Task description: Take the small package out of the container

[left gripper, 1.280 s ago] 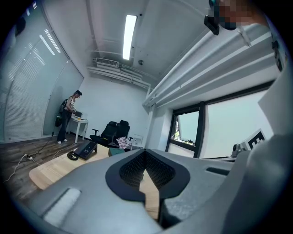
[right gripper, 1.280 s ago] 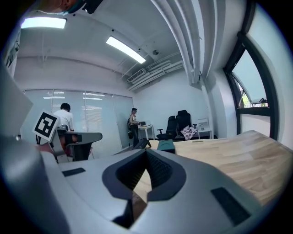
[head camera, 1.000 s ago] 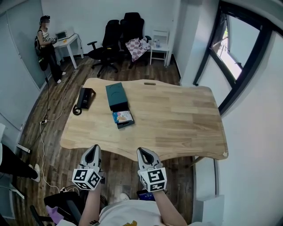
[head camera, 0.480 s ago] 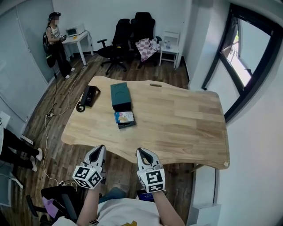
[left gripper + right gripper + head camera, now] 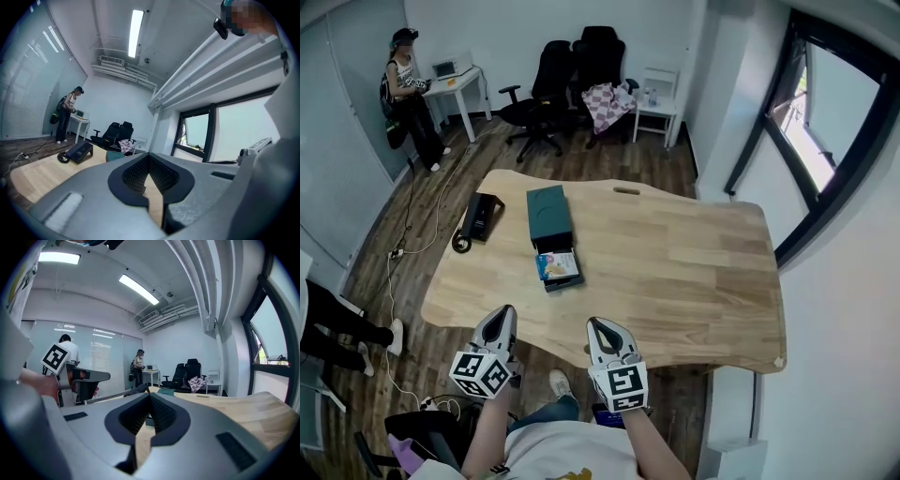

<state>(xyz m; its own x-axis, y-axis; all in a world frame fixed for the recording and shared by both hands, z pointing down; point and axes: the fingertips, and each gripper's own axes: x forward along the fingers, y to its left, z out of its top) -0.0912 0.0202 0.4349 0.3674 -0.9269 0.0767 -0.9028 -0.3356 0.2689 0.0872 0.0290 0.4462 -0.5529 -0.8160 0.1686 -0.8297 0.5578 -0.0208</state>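
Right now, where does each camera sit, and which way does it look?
Head view: on the person's head, facing steeply down at the table, container and small package; left gripper, right gripper and forearms show below.
Left gripper view: on the left gripper, looking level over its shut jaws, across the table towards the office chairs.
Right gripper view: on the right gripper, similar direction; its shut jaws and the left gripper show.
Shared: all three see the table and chairs.

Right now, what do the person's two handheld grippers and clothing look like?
Both the left gripper and the right gripper are light grey, tapered plastic shells with black ribbed pads inside. Each carries a white cube printed with black square markers. The person wears a white T-shirt.
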